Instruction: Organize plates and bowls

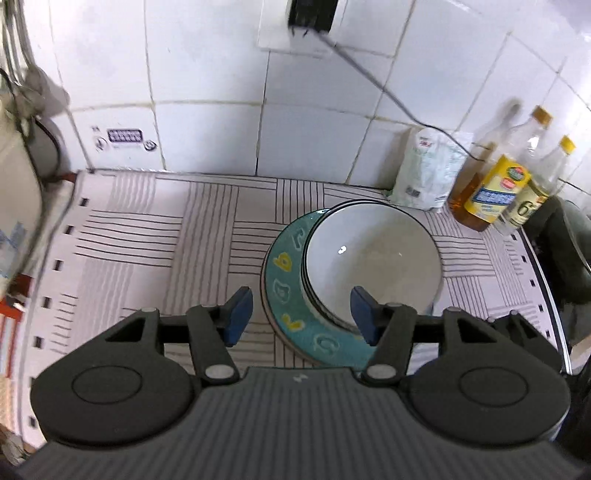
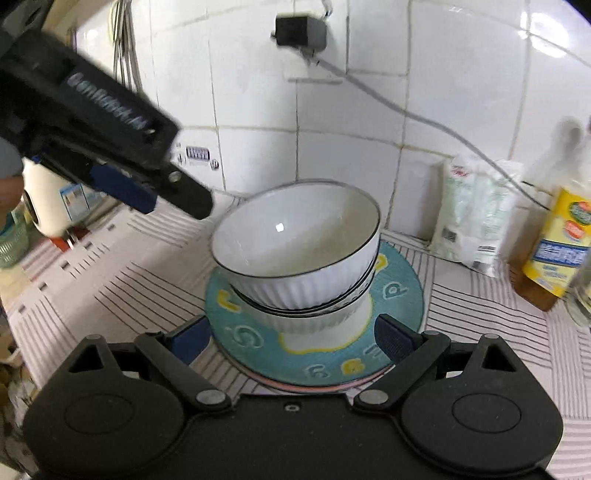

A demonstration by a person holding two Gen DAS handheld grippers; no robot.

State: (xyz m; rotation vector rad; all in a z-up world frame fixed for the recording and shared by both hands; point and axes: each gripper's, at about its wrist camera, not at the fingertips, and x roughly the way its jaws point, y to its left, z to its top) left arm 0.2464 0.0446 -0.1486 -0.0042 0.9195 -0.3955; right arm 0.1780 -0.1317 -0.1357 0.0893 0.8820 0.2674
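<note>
Bowls: a nested stack of white ribbed bowls [image 2: 299,258] with thin dark rims; the top bowl sits tilted, not seated level in those below. How many bowls the stack holds cannot be told.
Plate: a teal plate [image 2: 399,295] with yellow and white letter shapes lies directly under the bowl stack; a pinkish rim of at least one more plate shows beneath its near edge.
Position of stack: on the striped cloth [image 2: 129,280] covering the counter, near the tiled wall [image 1: 207,66].
Left gripper: the left gripper [image 1: 302,314] hangs above the near-left edge of the stack, jaws spread wide and holding nothing; the right blue pad [image 1: 364,314] appears over the top bowl's near rim, the left pad over bare cloth. Contact with the bowl cannot be told. In the right wrist view it appears upper left, clear of the bowls.
Right gripper: the right gripper [image 2: 293,341] is low at the near edge of the plate, jaws spread wide, one pad on either side of the plate's front; nothing is pinched.
Surroundings: a white bag [image 1: 428,170] and oil bottles [image 1: 495,184] stand against the wall to the right of the stack, well apart from it. A black plug [image 2: 301,31] with a grey cable is on the wall above.
</note>
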